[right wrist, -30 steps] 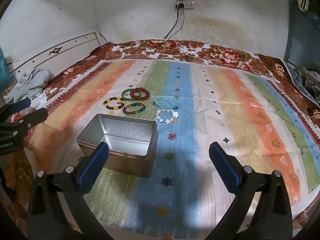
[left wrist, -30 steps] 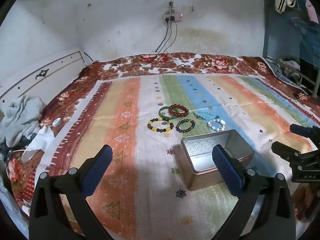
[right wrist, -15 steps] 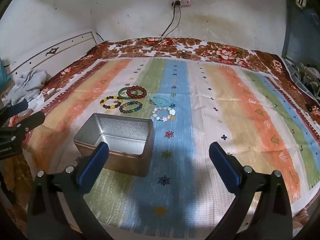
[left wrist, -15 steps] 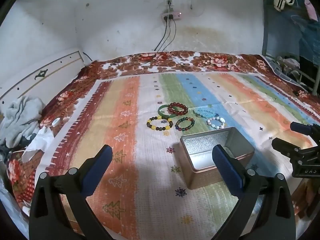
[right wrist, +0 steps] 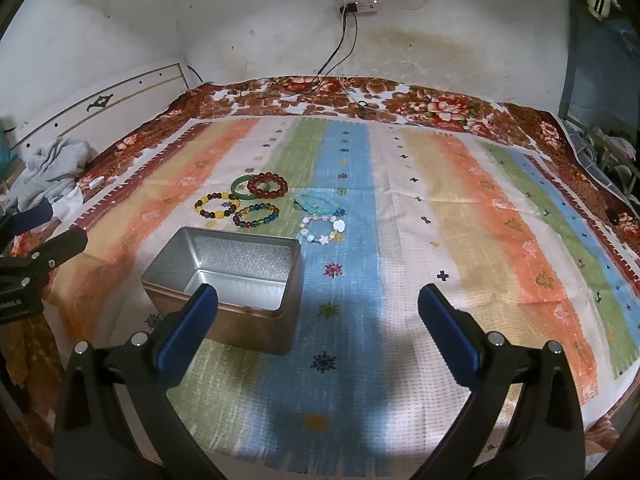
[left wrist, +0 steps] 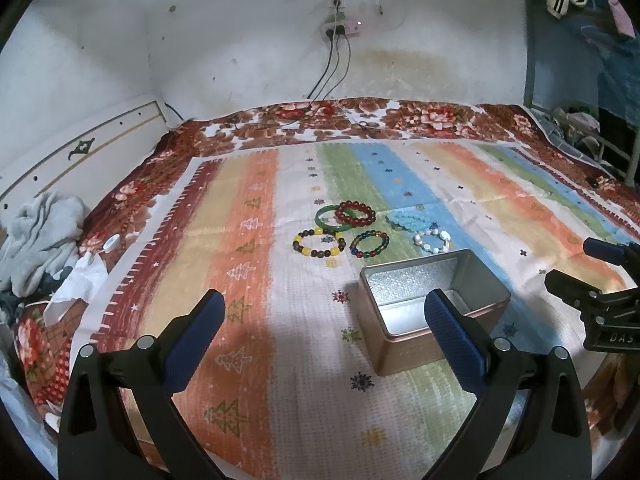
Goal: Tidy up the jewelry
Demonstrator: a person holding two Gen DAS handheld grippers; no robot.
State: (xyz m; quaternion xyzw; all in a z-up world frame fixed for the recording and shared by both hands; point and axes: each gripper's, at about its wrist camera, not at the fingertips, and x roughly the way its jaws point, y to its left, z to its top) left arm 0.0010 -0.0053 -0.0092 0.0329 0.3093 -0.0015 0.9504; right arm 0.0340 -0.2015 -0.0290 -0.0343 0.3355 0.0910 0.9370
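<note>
Bracelets and an open tin on a striped bedspread, both hand-held grippers wide and empty.

The left hand-held gripper [left wrist: 324, 312] and the right hand-held gripper [right wrist: 318, 304] hover above the near part of the bed [right wrist: 460, 240], jaws spread. The metal tin [right wrist: 236, 276] stands lidless, with nothing visible inside. Just beyond it lie a green bangle [right wrist: 242, 187] overlapped by a red bead bracelet [right wrist: 267, 185], a yellow-and-brown bracelet [right wrist: 216, 205], a multicoloured one [right wrist: 256, 216], a pale blue one [right wrist: 316, 202] and a white charm bracelet [right wrist: 322, 231].
</note>
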